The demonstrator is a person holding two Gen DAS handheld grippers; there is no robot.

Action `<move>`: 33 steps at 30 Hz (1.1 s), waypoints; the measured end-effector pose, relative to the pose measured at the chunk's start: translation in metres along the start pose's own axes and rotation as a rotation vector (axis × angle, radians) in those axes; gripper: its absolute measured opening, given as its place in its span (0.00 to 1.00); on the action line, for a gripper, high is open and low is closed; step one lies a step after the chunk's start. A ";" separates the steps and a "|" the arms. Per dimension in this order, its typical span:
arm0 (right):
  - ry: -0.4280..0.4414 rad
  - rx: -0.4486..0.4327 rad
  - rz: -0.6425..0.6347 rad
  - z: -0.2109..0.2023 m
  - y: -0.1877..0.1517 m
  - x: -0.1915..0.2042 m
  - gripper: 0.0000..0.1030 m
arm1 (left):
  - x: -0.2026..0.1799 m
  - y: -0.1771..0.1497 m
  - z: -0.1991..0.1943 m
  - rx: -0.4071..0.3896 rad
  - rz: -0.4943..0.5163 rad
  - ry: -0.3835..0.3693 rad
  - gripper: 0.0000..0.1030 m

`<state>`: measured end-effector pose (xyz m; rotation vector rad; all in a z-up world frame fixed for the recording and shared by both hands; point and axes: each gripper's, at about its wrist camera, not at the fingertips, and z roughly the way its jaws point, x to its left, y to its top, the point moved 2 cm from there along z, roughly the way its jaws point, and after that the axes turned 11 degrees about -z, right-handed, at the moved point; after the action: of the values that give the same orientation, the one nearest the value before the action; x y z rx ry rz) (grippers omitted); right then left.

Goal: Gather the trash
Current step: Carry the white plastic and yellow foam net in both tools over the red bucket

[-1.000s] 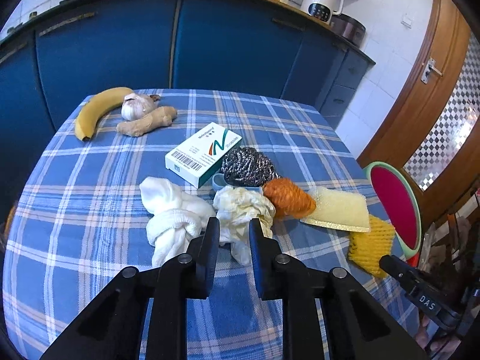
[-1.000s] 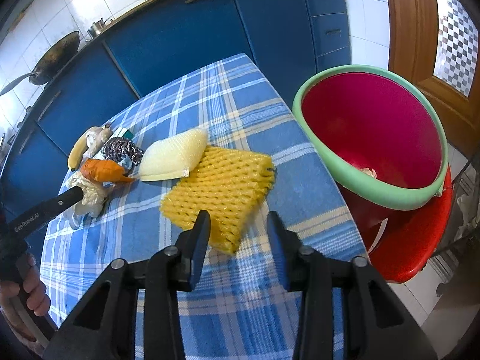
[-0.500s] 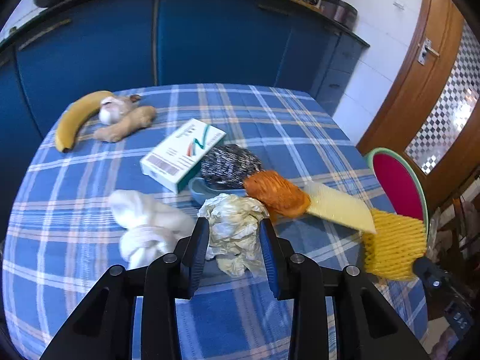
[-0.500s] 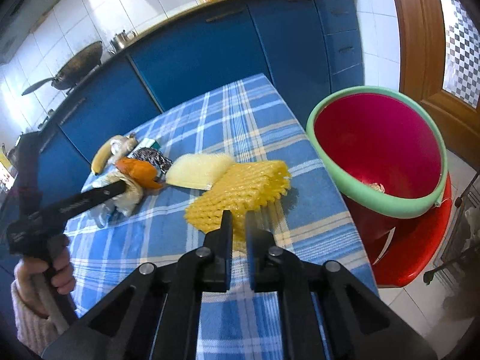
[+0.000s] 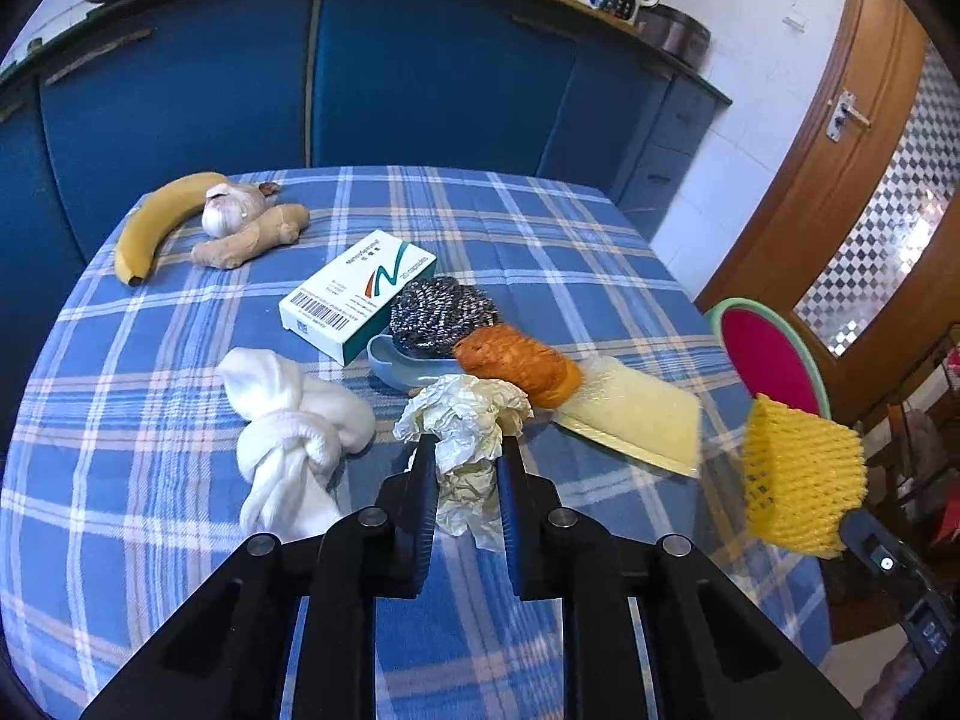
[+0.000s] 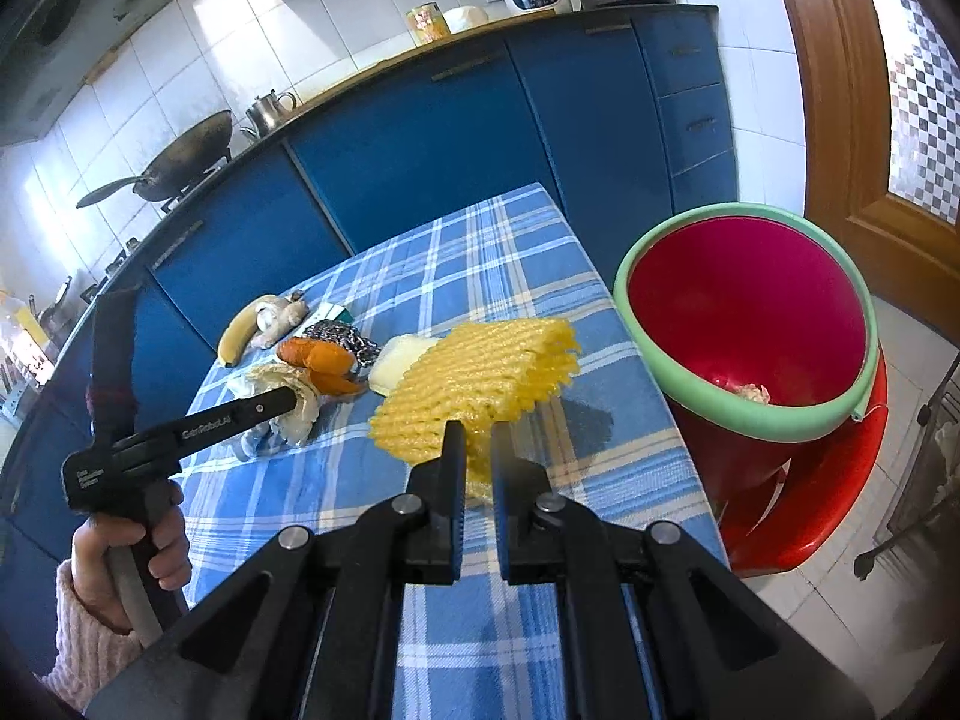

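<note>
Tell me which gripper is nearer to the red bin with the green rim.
Right. The right gripper, shut on the yellow foam net, is lifted beside the red bin. The left gripper pinches the crumpled paper farther in on the table.

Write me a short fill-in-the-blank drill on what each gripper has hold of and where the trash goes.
1. The right gripper is shut on the yellow ____ net.
2. The left gripper pinches the crumpled ____.
3. The net hangs clear of the table, beside the red ____ with the green rim.
4. The knotted white cloth lies ____ on the table.

Missing words: foam; paper; bin; untouched
</note>
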<state>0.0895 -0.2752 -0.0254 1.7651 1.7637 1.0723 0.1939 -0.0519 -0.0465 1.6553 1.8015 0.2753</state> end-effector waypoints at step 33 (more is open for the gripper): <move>-0.154 -0.183 0.011 -0.081 0.031 -0.056 0.10 | -0.136 0.011 -0.055 -0.080 0.248 -0.171 0.18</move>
<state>0.0541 -0.3503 0.0355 1.6988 1.5159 1.0369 0.1662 -0.1632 0.0456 1.7888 1.4435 0.3009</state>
